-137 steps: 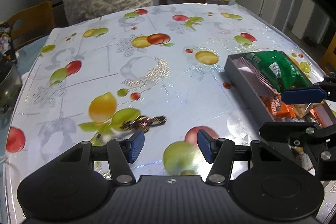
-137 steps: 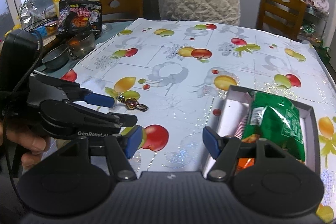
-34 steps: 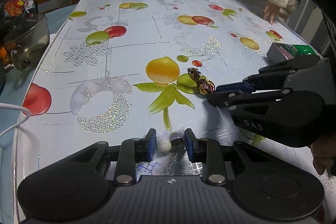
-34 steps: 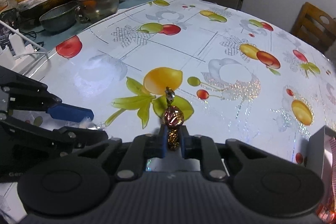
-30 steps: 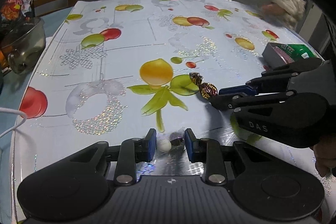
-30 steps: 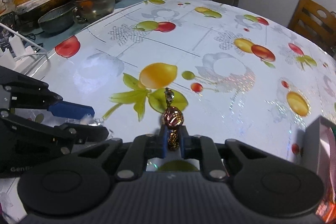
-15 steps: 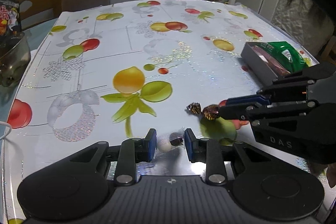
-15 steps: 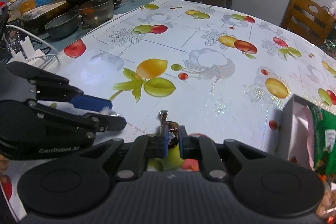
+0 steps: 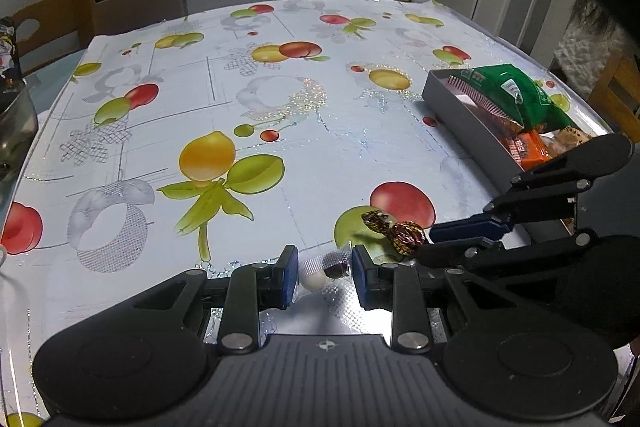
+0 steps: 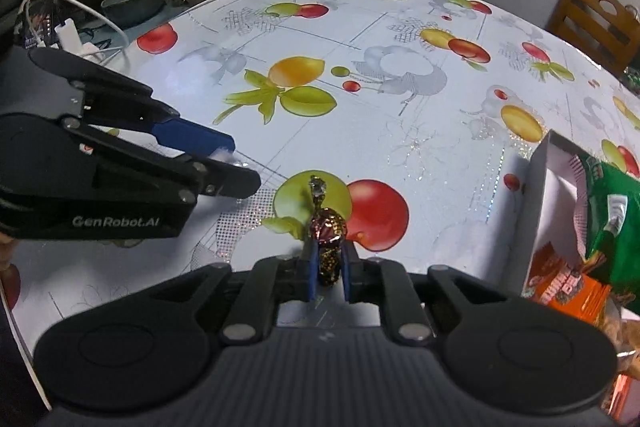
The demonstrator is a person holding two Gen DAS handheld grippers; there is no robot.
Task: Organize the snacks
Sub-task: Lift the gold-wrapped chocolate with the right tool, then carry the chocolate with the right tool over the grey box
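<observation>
Carrying step: the right gripper (image 10: 327, 277) pinches a foil-wrapped candy (image 10: 328, 233); the left gripper (image 9: 325, 277) clamps a clear packet (image 9: 325, 269), both above the tabletop (image 9: 280, 147). Next, I judge, each goes over the grey box (image 9: 460, 107) and its fingers spread.

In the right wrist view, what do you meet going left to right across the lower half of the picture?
left gripper shut on a clear-wrapped sweet → right gripper shut on a foil-wrapped candy → grey snack box → green snack bag
</observation>
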